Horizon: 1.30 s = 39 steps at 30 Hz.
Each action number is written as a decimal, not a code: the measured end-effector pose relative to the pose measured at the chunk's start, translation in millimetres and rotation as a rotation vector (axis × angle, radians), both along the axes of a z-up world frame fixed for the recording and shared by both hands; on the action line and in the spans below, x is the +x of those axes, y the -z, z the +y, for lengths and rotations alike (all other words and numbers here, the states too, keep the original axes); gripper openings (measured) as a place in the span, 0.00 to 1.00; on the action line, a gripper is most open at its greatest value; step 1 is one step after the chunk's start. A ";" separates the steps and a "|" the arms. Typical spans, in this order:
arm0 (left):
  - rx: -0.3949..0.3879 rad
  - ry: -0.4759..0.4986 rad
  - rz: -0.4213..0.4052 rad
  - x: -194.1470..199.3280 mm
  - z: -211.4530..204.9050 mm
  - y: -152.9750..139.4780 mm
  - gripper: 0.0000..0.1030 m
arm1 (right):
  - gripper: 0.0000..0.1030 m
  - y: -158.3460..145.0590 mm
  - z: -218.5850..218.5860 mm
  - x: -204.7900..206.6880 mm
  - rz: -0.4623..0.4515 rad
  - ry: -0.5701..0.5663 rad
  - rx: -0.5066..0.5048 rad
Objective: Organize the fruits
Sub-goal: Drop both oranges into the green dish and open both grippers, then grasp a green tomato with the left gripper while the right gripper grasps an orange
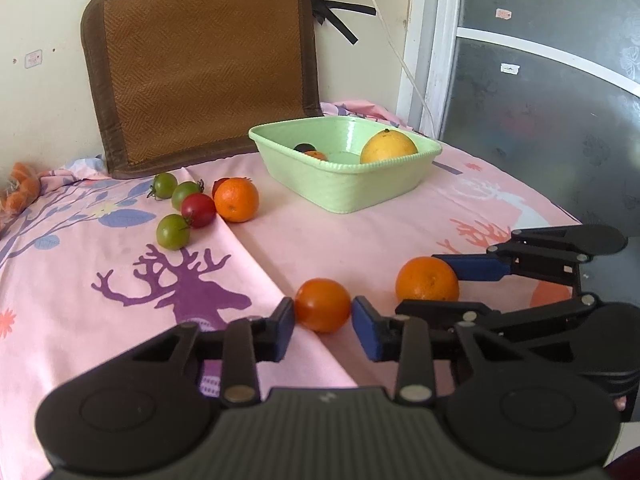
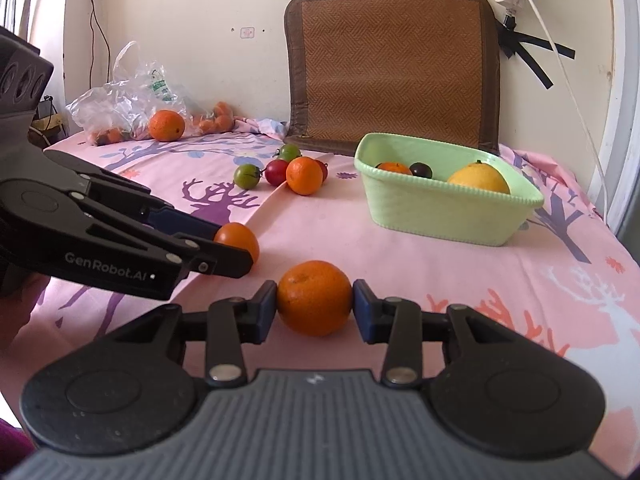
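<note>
Both grippers, left gripper point(image 1: 323, 320) and right gripper point(image 2: 315, 306), seemingly clamp oranges; next, carry to green basin point(image 2: 448, 216).

Two low, close wrist views toward the shared green basket point(image 1: 344, 196)

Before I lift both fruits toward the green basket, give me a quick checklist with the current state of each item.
1. Left tongs closed on the small orange fruit: ok, both pads touch its sides.
2. Right tongs closed on the larger orange: ok, pads press both sides.
3. Fruits off the tablecloth: not ok, both sit on it.
4. Room in the green basket: ok, it holds a yellow fruit, a small orange one and a dark one, with floor space showing.
5. Path to the basket: ok, bare cloth lies between.
6. Grip firm enough to lift: cannot tell.
</note>
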<state>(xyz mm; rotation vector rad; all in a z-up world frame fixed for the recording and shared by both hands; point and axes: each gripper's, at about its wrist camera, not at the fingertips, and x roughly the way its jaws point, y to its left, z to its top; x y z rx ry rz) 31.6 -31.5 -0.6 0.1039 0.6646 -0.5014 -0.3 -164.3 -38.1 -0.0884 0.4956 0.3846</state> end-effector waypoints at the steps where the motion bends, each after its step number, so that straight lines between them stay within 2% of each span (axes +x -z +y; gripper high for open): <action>1: 0.003 0.002 -0.004 1.4 -1.6 -0.7 0.30 | 0.41 -0.7 -1.9 1.4 0.001 0.000 0.012; 3: -0.023 0.023 0.007 9.7 -3.5 -6.2 0.30 | 0.41 -8.5 -9.7 7.3 -0.024 0.015 0.048; 5: -0.065 0.028 0.016 25.1 -4.8 -18.4 0.30 | 0.41 -25.3 -19.9 16.7 -0.092 0.045 0.074; 9: -0.145 0.027 -0.014 71.2 -14.0 -51.6 0.30 | 0.41 -46.8 -30.4 41.5 -0.208 0.115 0.079; 11: -0.166 0.023 -0.015 97.6 -22.3 -59.6 0.31 | 0.41 -44.8 -32.9 59.6 -0.205 0.147 0.068; 15: -0.199 0.026 0.053 153.7 -39.5 -56.0 0.31 | 0.41 -30.4 -33.0 82.4 -0.178 0.169 0.029; 20: -0.181 0.053 0.103 184.9 -64.7 -36.9 0.31 | 0.43 -22.1 -32.1 88.5 -0.185 0.176 -0.006; 22: -0.173 0.052 0.114 189.0 -71.0 -30.4 0.36 | 0.51 -21.5 -33.6 88.5 -0.198 0.181 -0.004; 27: -0.186 0.038 0.130 189.2 -65.6 -31.9 0.40 | 0.49 -27.3 -38.6 86.3 -0.244 0.221 0.002; 31: -0.308 -0.026 0.030 165.7 -9.8 -65.8 0.40 | 0.46 -46.7 -51.8 64.5 -0.335 0.262 0.099; 33: -0.330 -0.083 -0.012 150.3 22.9 -76.2 0.40 | 0.40 -55.8 -53.6 52.3 -0.354 0.242 0.152; 36: -0.276 -0.179 -0.048 125.7 66.1 -78.9 0.40 | 0.39 -60.9 -40.4 44.3 -0.309 0.115 0.212; 39: -0.191 -0.243 -0.026 109.0 87.9 -62.5 0.40 | 0.38 -51.0 -6.0 49.1 -0.240 0.001 0.171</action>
